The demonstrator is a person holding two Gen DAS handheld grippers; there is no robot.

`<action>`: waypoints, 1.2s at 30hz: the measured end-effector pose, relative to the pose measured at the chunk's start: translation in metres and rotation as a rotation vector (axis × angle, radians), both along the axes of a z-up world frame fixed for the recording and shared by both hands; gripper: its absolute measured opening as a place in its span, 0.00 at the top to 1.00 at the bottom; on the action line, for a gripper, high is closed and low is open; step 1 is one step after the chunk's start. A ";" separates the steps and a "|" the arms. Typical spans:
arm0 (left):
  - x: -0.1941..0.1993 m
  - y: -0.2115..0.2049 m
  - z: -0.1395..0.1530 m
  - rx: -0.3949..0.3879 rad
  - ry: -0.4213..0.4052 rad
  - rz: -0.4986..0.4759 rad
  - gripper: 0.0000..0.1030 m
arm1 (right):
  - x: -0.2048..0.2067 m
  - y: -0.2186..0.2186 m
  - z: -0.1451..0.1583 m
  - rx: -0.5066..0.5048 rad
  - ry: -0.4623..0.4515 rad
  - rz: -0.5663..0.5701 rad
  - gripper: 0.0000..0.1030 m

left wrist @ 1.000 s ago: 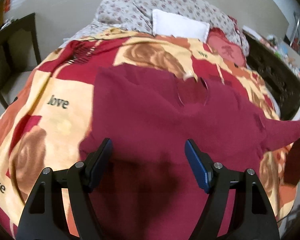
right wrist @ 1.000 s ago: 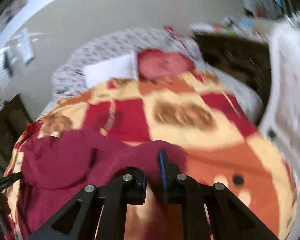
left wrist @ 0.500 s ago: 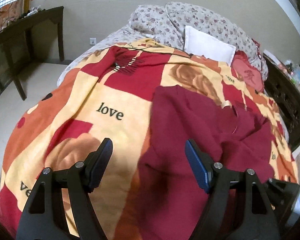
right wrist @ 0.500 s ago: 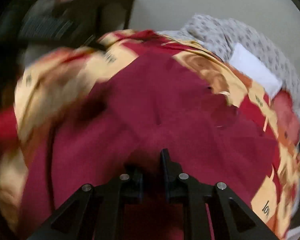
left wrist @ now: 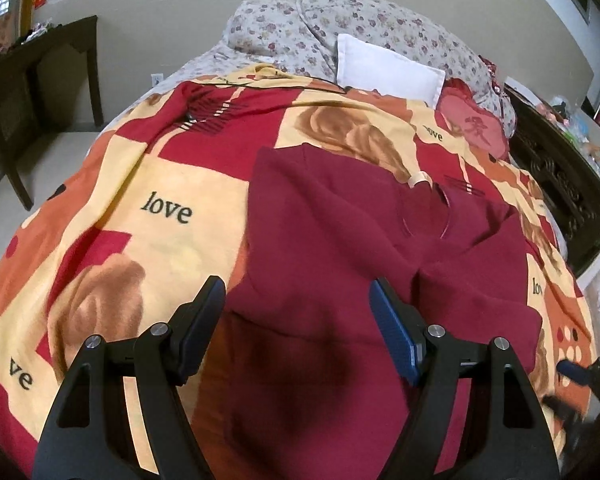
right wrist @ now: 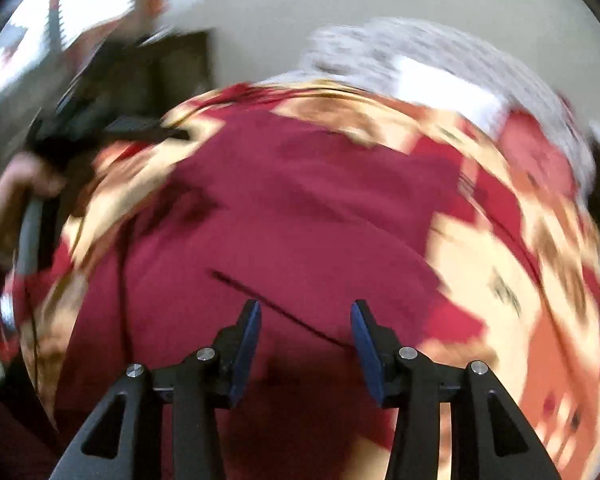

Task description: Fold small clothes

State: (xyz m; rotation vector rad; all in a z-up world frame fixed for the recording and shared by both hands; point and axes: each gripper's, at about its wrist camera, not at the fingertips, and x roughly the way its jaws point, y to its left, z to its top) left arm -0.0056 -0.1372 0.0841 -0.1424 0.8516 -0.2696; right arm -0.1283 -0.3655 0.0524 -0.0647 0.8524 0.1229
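- A dark red garment [left wrist: 340, 240] is seen spread on a patterned blanket [left wrist: 140, 184] covering the bed; one side has been folded over the body, and the neckline faces the pillows.
- The left hand-held gripper [left wrist: 298, 320] is held above the garment's near part with its jaws wide apart and nothing between the pads [left wrist: 392, 332]; it is released.
- The near hem is cut off by the bottom of the left wrist view and partly darkened by the gripper's shadow.
- The right hand-held gripper [right wrist: 305, 340] is caught with its jaws opening over the garment [right wrist: 300, 216]; no cloth is seen pressed between the pads.
- The right wrist view is heavily smeared by motion, so the fabric's folds and edges cannot be made out there.
- A thin dark line crossing the cloth near the right pads cannot be identified.
- At the left edge of the blurred view a hand [right wrist: 16, 196] on the other gripper's handle is only roughly made out.
- A white pillow [left wrist: 388, 68] and floral pillows [left wrist: 300, 28] are seen at the head of the bed.
- A dark wooden table [left wrist: 40, 80] is cut off at the left edge.
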 end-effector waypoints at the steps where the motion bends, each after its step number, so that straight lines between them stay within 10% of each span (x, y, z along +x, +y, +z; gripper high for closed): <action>1: -0.001 -0.001 0.000 -0.007 0.002 0.001 0.28 | 0.003 -0.024 -0.004 0.066 0.019 -0.078 0.56; 7: -0.005 0.000 0.004 -0.016 0.000 -0.008 0.28 | 0.040 -0.078 -0.036 0.399 0.064 -0.194 0.55; 10: -0.009 0.009 0.008 -0.024 -0.008 -0.008 0.28 | 0.050 -0.070 -0.032 0.458 0.044 -0.142 0.83; 15: -0.006 0.035 0.012 -0.045 -0.010 0.016 0.28 | 0.061 -0.018 0.021 0.513 -0.063 0.065 0.90; 20: 0.001 0.065 0.007 -0.127 0.040 0.082 0.28 | 0.096 0.088 0.018 0.706 0.035 0.361 0.90; 22: 0.001 0.074 0.008 -0.165 0.049 0.085 0.28 | 0.098 0.118 0.010 0.743 0.094 0.431 0.87; 25: -0.005 0.079 0.010 -0.195 0.045 0.057 0.28 | 0.082 0.131 0.003 0.716 0.105 0.475 0.43; 36: -0.057 0.028 0.006 -0.121 0.058 -0.175 0.28 | 0.016 0.017 0.002 0.592 0.057 0.209 0.41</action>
